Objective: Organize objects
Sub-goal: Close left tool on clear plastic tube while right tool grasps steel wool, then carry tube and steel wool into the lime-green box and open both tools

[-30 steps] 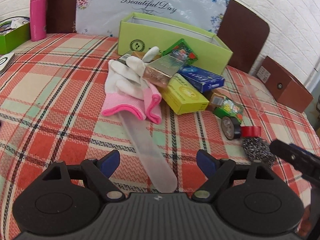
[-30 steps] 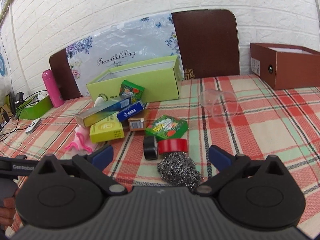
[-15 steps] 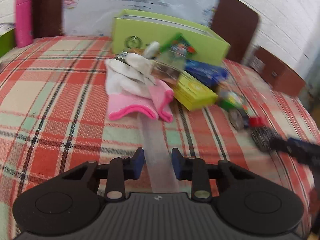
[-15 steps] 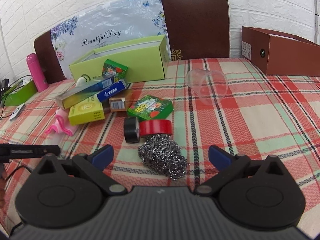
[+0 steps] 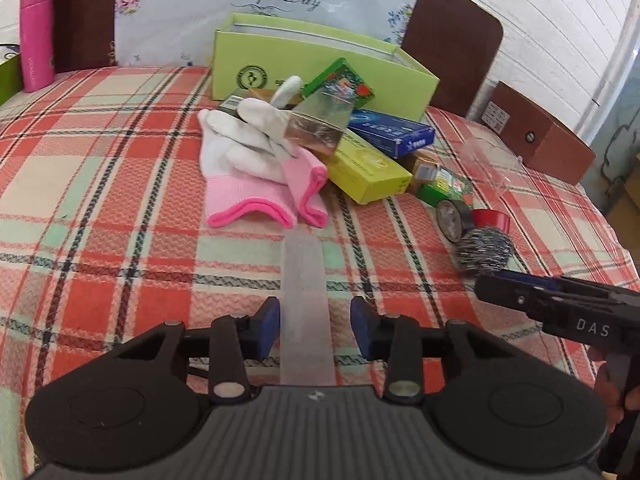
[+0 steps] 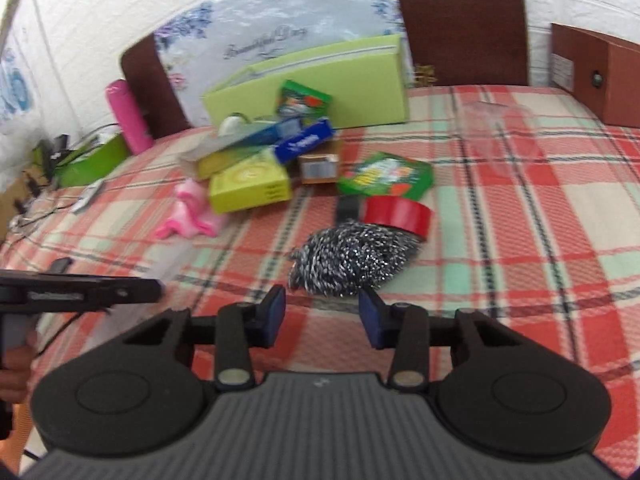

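Observation:
A frosted translucent flat strip [image 5: 304, 280] lies on the plaid tablecloth [image 5: 100, 184], its far end under the pink-cuffed white gloves [image 5: 248, 168]. My left gripper [image 5: 315, 306] straddles its near end. The jaws are opening, and the right pad [image 5: 362, 328] stands clear of the strip. A steel wool scourer [image 6: 352, 258] lies just beyond the fingertips of my right gripper [image 6: 322, 296]. Those jaws are closing, with nothing pressed between the pads. Behind the scourer are a red tape roll [image 6: 396, 214] and a black tape roll [image 6: 346, 208].
An open lime-green box [image 5: 320, 64] stands at the back, with several small cartons [image 5: 368, 168] piled before it. A clear plastic cup [image 6: 500, 136] lies on its side at right, and a brown box [image 6: 600, 76] stands beyond. A pink bottle [image 5: 36, 36] stands far left.
Left jaws went from wide to tight around the strip, then eased apart. Right jaws narrowed from wide, and the right gripper sank closer to the scourer.

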`<state>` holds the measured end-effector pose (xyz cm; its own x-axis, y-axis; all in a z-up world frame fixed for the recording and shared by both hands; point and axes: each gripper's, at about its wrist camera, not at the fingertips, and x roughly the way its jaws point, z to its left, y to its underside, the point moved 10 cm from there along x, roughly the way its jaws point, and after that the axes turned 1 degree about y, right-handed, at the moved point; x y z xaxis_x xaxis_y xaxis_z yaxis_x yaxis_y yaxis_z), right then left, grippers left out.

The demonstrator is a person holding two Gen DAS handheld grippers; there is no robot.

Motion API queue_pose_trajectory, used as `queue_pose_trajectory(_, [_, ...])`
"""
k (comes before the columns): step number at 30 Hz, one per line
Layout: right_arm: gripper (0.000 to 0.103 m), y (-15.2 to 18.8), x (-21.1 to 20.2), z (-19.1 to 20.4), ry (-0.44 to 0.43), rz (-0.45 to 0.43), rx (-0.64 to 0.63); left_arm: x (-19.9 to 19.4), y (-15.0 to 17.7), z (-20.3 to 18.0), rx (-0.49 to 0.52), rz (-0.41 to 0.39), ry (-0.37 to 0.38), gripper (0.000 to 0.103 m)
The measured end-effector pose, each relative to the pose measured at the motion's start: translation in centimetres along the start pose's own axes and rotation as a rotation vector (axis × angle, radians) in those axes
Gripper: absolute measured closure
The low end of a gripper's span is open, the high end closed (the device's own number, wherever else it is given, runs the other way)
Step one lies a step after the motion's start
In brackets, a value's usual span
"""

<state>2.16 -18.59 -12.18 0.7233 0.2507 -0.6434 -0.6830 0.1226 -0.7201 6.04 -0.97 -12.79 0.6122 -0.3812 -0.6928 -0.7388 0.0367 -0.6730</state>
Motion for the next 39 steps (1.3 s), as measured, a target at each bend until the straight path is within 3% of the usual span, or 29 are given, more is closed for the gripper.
queue_pose_trajectory(1, [0.062,-0.1,0.1,0.1,0.004,0.005,-0.006,0.1,0.1,-0.1,0.000,0.003,0.003,0.061])
queue_pose_trajectory(6, [0.031,-0.4,0.4,-0.6,0.080,-0.001,0.010,0.1,0.2,-0.3,-0.004,0.002,0.004,0.053])
queue_pose_trajectory(10, [0.025,-1.0,1.2,-1.1,0.065,-0.008,0.102,0.4,0.2,-1.2,0.013,0.011,0.022,0.054])
queue_pose_trajectory(13, [0.028,-1.6,2.1,-0.6,0.072,-0.032,0.081,0.7,0.2,-1.6,0.018,0.014,0.029,0.054])
queue_pose_trajectory(15, [0.047,-1.7,2.6,-0.2,0.066,-0.030,0.057,0.8,0.2,-1.6,0.020,0.015,0.025,0.053])
queue_pose_trajectory(16, [0.050,-1.6,2.8,-0.1,0.059,-0.021,0.054,0.8,0.2,-1.6,0.019,0.015,0.025,0.053])
queue_pose_trajectory(22, [0.057,-1.0,2.8,0.0,0.033,-0.023,0.052,1.1,0.0,-1.7,0.025,0.009,0.015,0.055])
queue_pose_trajectory(23, [0.058,-1.1,2.7,0.1,0.032,-0.025,0.042,1.1,0.0,-1.8,0.033,0.008,0.010,0.058])
queue_pose_trajectory(24, [0.060,-1.1,2.6,0.2,0.031,-0.026,0.029,1.1,-0.1,-1.8,0.041,0.008,0.007,0.069])
queue_pose_trajectory(26, [0.063,-1.2,2.2,0.4,0.023,-0.029,0.012,1.0,-0.1,-1.7,0.042,0.008,0.007,0.072])
queue_pose_trajectory(33, [0.065,-2.3,0.3,1.5,-0.037,-0.072,-0.014,-0.2,-1.0,-2.5,0.054,-0.025,0.047,0.075])
queue_pose_trajectory(39, [0.065,-4.9,-1.3,2.1,-0.041,-0.153,-0.057,-2.6,-4.9,-3.3,0.086,-0.128,0.079,0.075])
